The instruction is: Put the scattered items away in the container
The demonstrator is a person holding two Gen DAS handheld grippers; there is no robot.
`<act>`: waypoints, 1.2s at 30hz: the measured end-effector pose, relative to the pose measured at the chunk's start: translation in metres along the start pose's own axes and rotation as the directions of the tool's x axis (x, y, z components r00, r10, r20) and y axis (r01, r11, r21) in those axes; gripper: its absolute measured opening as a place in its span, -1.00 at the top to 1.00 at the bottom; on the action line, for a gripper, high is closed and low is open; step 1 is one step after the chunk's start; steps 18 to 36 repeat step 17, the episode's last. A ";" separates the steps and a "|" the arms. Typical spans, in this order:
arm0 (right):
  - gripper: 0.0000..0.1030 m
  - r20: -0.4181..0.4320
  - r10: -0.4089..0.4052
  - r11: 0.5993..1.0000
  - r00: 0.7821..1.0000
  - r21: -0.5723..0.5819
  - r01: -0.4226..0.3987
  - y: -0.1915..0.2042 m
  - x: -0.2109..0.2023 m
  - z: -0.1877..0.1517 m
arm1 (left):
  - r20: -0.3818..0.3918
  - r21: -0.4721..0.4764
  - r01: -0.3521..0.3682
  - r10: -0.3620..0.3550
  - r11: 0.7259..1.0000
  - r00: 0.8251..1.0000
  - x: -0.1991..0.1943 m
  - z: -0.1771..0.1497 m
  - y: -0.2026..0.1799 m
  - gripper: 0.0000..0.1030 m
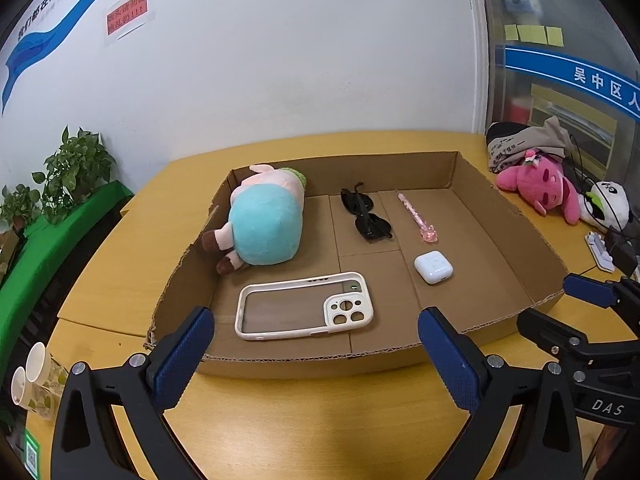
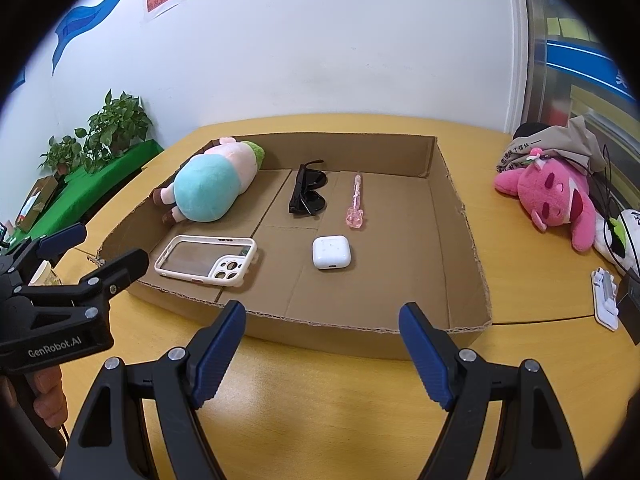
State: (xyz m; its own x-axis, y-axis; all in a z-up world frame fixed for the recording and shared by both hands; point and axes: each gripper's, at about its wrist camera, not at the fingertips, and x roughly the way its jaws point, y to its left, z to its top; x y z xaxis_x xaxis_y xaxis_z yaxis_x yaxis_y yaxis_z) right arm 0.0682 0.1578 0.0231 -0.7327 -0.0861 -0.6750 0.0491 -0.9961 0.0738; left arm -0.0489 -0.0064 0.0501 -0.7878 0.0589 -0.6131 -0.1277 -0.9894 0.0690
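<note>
A shallow cardboard tray (image 1: pixel 516 236) (image 2: pixel 464 248) lies on the yellow table. Inside it rest a teal and pink plush (image 1: pixel 266 226) (image 2: pixel 210 188), black sunglasses (image 1: pixel 366 218) (image 2: pixel 308 194), a pink pen (image 1: pixel 418 218) (image 2: pixel 356 204), a white earbud case (image 1: pixel 433 267) (image 2: pixel 331 253) and a white phone case (image 1: pixel 306 306) (image 2: pixel 208 262). My left gripper (image 1: pixel 316 354) (image 2: pixel 98 250) hovers open before the tray's near left wall. Before the near right wall my right gripper (image 2: pixel 322 348) (image 1: pixel 556 302) stands open. Both hold nothing.
A pink plush (image 1: pixel 540 186) (image 2: pixel 560 196), a panda plush (image 1: pixel 608 204), a grey cloth bag (image 2: pixel 556 146) and a white gadget (image 2: pixel 606 296) lie on the table right of the tray. Paper cups (image 1: pixel 34 380) stand at the left edge. Potted plants (image 2: pixel 112 132) line the wall.
</note>
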 end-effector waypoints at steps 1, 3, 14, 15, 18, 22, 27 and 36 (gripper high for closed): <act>-0.53 0.000 -0.002 1.000 1.000 -0.001 0.002 0.000 0.000 0.000 | -0.001 -0.005 0.003 -0.003 1.000 1.000 0.000 0.000 0.000 -1.00; -0.53 0.000 -0.003 1.000 1.000 -0.003 0.003 0.001 0.000 -0.001 | -0.007 -0.010 0.009 -0.009 1.000 1.000 0.000 0.000 0.001 -1.00; -0.53 0.015 -0.028 1.000 1.000 -0.005 0.028 0.002 0.001 -0.001 | -0.032 -0.036 0.148 -0.150 0.988 0.988 0.004 -0.008 0.003 -1.00; -0.53 0.015 -0.028 1.000 1.000 -0.007 0.028 0.003 0.001 -0.001 | -0.046 -0.048 0.159 -0.161 0.986 0.986 0.005 -0.009 0.003 -1.00; -0.53 0.010 -0.027 1.000 1.000 -0.006 0.028 0.004 0.002 -0.001 | -0.070 -0.049 0.134 -0.138 0.990 0.988 0.009 -0.009 0.002 -1.00; -0.53 0.010 -0.027 1.000 1.000 -0.006 0.028 0.004 0.002 -0.001 | -0.070 -0.049 0.134 -0.138 0.990 0.988 0.009 -0.009 0.002 -1.00; -0.53 0.010 -0.027 1.000 1.000 -0.006 0.028 0.004 0.002 -0.001 | -0.070 -0.049 0.134 -0.138 0.990 0.988 0.009 -0.009 0.002 -1.00; -0.53 0.010 -0.027 1.000 1.000 -0.006 0.028 0.004 0.002 -0.001 | -0.070 -0.049 0.134 -0.138 0.990 0.988 0.009 -0.009 0.002 -1.00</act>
